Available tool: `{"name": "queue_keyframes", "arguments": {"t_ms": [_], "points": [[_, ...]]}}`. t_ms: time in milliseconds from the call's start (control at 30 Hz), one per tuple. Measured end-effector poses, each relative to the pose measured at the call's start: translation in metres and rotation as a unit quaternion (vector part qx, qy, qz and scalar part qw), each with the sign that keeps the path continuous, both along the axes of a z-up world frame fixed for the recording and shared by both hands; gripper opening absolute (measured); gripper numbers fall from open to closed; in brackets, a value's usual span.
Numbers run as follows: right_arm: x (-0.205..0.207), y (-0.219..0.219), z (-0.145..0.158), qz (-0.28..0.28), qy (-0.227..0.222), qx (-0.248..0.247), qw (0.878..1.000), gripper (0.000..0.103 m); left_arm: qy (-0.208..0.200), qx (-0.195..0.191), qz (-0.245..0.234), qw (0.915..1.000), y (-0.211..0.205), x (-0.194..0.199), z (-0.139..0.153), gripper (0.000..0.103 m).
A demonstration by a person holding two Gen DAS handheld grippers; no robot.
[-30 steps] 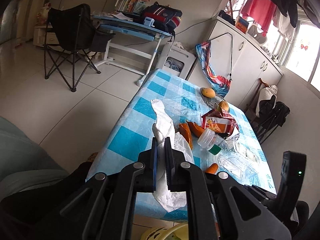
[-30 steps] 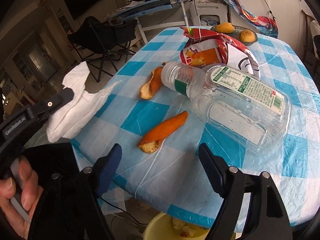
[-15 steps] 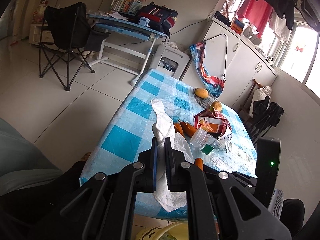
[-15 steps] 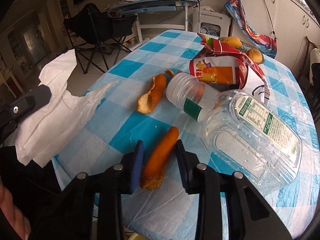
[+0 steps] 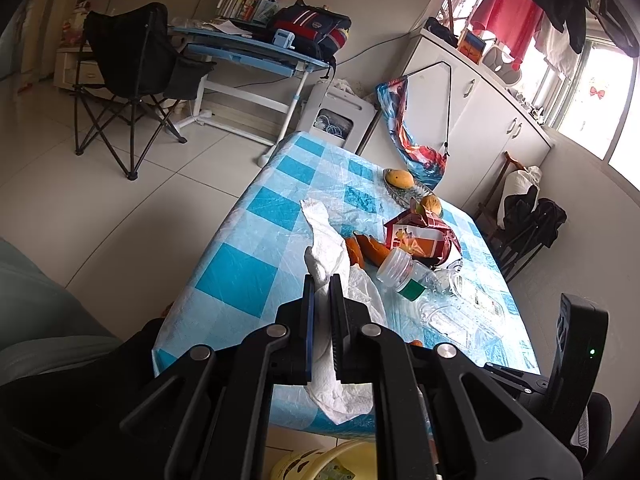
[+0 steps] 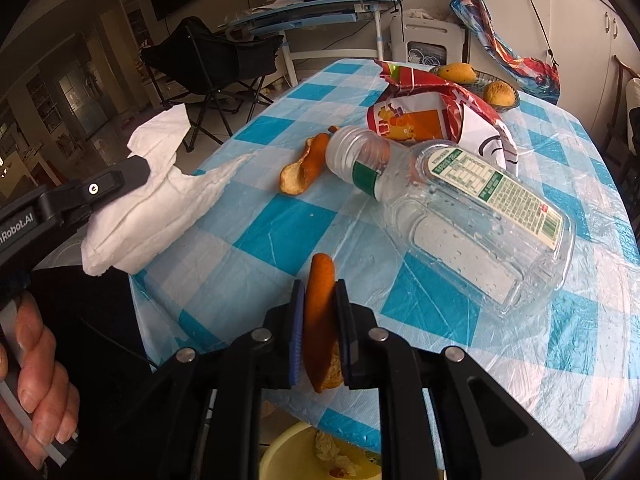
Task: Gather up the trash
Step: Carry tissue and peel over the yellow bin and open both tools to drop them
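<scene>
My left gripper (image 5: 321, 286) is shut on a white paper napkin (image 5: 328, 256) and holds it above the near edge of the blue checked table (image 5: 256, 264); the napkin also shows in the right wrist view (image 6: 160, 196). My right gripper (image 6: 319, 292) is shut on an orange peel strip (image 6: 320, 312), lifted just over the table's near edge. Another orange peel (image 6: 304, 164), an empty clear plastic bottle (image 6: 460, 216) on its side and a red snack bag (image 6: 436, 120) lie on the table. A yellow bin (image 6: 320, 456) stands below the table edge.
A dish with two mangoes (image 5: 412, 186) sits at the table's far end. A black folding chair (image 5: 132, 76) and a blue desk (image 5: 256, 52) stand beyond on the tiled floor. White cabinets (image 5: 484, 120) line the right wall.
My right gripper closed on the near orange peel and lifted it off the table. My left gripper kept hold of the napkin and shifted only slightly.
</scene>
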State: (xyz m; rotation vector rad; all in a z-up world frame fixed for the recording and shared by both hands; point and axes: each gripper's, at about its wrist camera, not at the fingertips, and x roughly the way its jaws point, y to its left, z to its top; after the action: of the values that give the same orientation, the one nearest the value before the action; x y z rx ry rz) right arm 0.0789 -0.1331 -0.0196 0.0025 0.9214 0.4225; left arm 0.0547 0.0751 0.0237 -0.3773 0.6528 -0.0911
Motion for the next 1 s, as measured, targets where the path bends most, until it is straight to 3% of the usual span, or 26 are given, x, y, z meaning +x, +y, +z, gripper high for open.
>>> {"name": "queue_keyframes", "arguments": {"t_ms": [533,1000], "points": [[-0.033,-0.008,0.017,0.027,0.004,0.01,1.0,0.016,-0.001,0.001,-0.004,1.0,-0.003,0.0,0.0,0.007],[-0.086,-0.017,0.003,0.055,0.047,-0.02,0.997,0.016,-0.002,0.005,-0.008,0.9999,-0.005,-0.001,0.001,0.007]]}}
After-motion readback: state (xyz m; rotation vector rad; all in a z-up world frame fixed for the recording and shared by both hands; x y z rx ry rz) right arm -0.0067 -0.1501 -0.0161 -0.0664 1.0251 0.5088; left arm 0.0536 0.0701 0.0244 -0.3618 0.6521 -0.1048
